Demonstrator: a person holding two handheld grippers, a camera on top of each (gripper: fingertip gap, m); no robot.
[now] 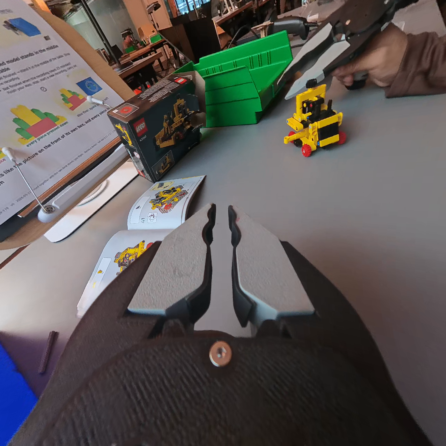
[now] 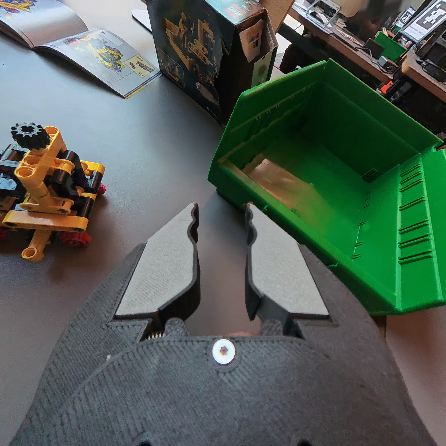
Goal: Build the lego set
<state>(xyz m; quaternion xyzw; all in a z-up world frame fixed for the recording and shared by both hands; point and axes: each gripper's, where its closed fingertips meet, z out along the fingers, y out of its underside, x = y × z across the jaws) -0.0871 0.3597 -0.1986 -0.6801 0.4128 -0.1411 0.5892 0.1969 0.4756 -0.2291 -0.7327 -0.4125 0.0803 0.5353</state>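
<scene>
A: Left tool (image 1: 222,207): fingers a narrow gap apart, nothing between them, above the grey surface (image 1: 313,217). Right tool (image 2: 222,206)?

B: Fingers apart, empty, tips just beside the green bin (image 2: 362,193).

A: Lego model (image 1: 315,120)?

B: Yellow-black, red wheels, standing on the surface; upper right in the left wrist view, left edge in the right. Box (image 1: 159,128) and open booklet (image 1: 164,205) left of centre.

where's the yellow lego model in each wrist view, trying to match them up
Left wrist view: the yellow lego model stands on the table in the upper right, right of the green bin.
Right wrist view: the model sits at the left edge, left of the bin.
Shared landmark: the green bin, with the lego box standing beside it.
</scene>
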